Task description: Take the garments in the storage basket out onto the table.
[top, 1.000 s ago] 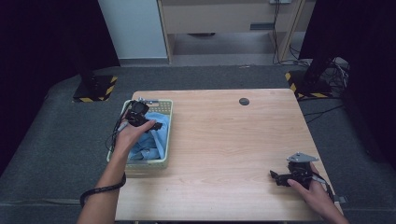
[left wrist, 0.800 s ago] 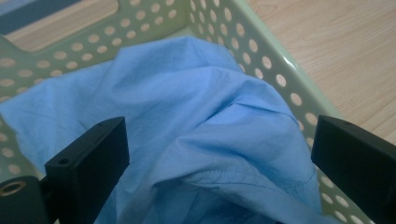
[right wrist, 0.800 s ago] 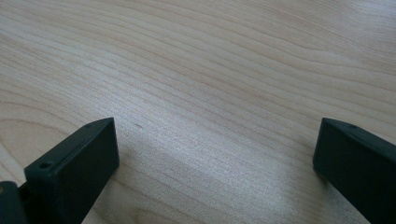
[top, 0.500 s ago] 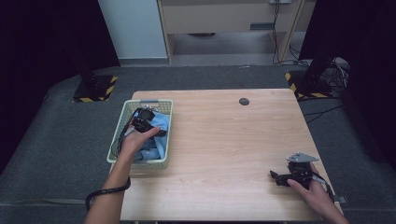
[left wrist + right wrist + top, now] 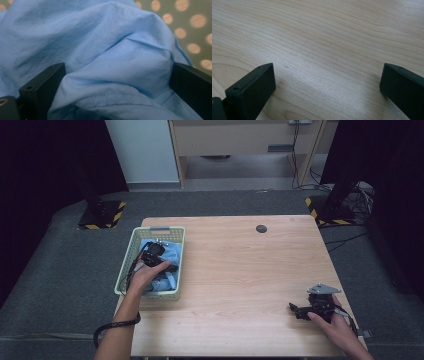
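A crumpled light blue cloth point(image 5: 172, 254) lies inside a pale green perforated basket point(image 5: 129, 262) at the table's left side. My left gripper point(image 5: 170, 268) is down in the basket, open, its jaws spread wide on either side of a raised fold of the blue cloth point(image 5: 117, 65). The basket's dotted wall point(image 5: 190, 30) shows behind the cloth in the left gripper view. My right gripper point(image 5: 295, 309) rests low near the table's front right corner, open, with bare wood point(image 5: 324, 50) between its jaws.
The light wooden table point(image 5: 240, 270) holds a small dark round disc point(image 5: 261, 228) near its far edge. Grey carpet surrounds the table. Black stands with yellow-striped bases point(image 5: 102, 217) sit beyond the far corners, with cables at the right.
My left hand and gripper have moved nearer and deeper into the basket, now straddling a cloth fold. The right gripper has stayed where it was.
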